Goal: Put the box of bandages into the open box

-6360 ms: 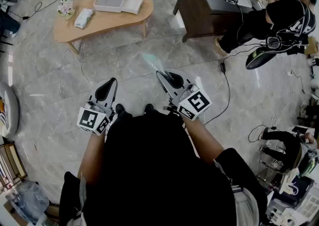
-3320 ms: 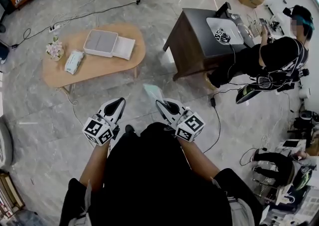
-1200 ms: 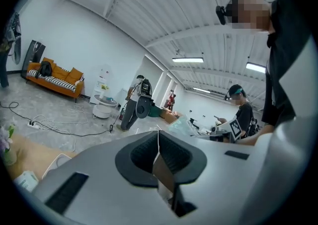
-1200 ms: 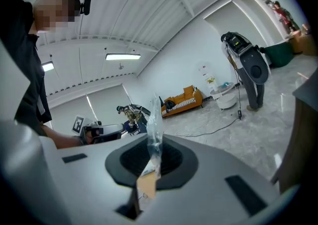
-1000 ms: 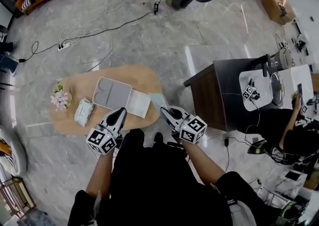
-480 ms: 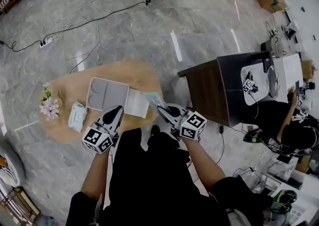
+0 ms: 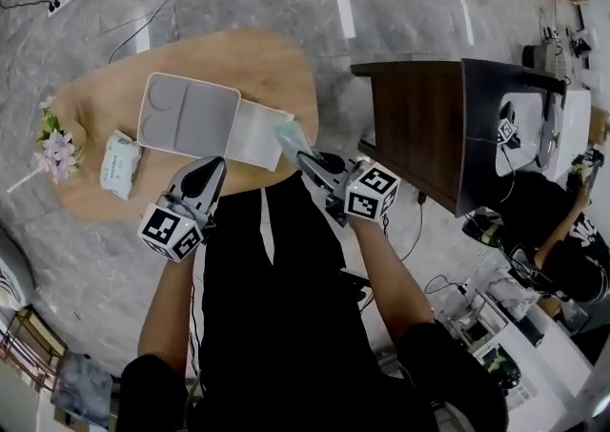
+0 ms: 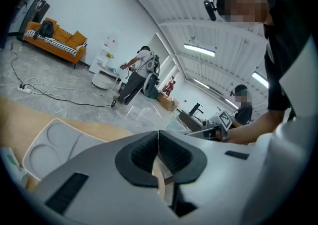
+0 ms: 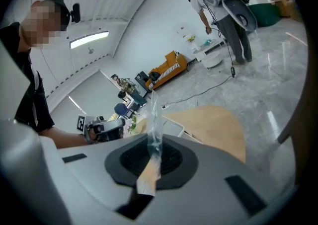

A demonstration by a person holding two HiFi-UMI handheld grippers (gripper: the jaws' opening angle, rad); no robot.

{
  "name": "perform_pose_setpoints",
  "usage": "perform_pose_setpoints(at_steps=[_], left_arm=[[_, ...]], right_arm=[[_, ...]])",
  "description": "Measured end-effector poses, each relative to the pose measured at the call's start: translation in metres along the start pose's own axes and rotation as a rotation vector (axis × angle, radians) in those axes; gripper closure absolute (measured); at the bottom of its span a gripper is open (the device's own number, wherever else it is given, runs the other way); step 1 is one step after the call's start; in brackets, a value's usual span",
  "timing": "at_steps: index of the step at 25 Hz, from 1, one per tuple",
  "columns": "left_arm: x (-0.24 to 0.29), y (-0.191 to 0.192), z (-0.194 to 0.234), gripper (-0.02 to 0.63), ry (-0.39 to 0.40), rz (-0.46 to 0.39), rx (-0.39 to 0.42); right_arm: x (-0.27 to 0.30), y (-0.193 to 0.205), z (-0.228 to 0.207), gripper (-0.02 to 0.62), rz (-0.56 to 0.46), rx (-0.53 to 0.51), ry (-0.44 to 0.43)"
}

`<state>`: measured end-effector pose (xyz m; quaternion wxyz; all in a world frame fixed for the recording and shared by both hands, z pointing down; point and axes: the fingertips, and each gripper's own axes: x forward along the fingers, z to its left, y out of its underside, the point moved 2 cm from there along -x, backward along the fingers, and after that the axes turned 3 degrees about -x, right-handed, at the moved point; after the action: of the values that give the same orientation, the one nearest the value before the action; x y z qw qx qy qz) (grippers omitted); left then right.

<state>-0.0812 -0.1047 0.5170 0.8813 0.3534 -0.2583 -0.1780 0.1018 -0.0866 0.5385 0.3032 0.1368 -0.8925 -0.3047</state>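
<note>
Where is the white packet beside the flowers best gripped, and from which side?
Probably across its narrow width, near the middle, coming from straight above: the white packet lies flat on the table and is longer than wide, so its two long edges suit the jaws.

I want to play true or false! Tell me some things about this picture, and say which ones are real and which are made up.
1. The right gripper is shut on the bandage pack. True.
2. The left gripper holds the flowers. False: it is shut and empty, and the flowers sit on the wooden table.
3. The white box on the wooden table is open. True.
4. The bandage pack lies inside the white box. False: it is in the right gripper, beside the box.
</note>
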Motion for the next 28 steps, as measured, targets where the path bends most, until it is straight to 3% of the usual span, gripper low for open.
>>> perform_pose_setpoints(at_steps=[9, 14, 28], left_arm=[[0.014, 0.055, 0.027, 0.588, -0.056, 0.021, -0.064], [0.017, 0.081, 0.036, 0.588, -0.080, 0.037, -0.099], [0.021, 0.098, 0.056, 0.588, -0.082, 0.037, -0.119]], right_arm=[[0.070, 0.064, -0.050, 0.575, 0.204, 0.030, -0.089], [0.092, 0.094, -0.075, 0.575, 0.340, 0.046, -0.092], [0.156, 0.124, -0.087, 0.575, 0.656, -0.035, -0.109]])
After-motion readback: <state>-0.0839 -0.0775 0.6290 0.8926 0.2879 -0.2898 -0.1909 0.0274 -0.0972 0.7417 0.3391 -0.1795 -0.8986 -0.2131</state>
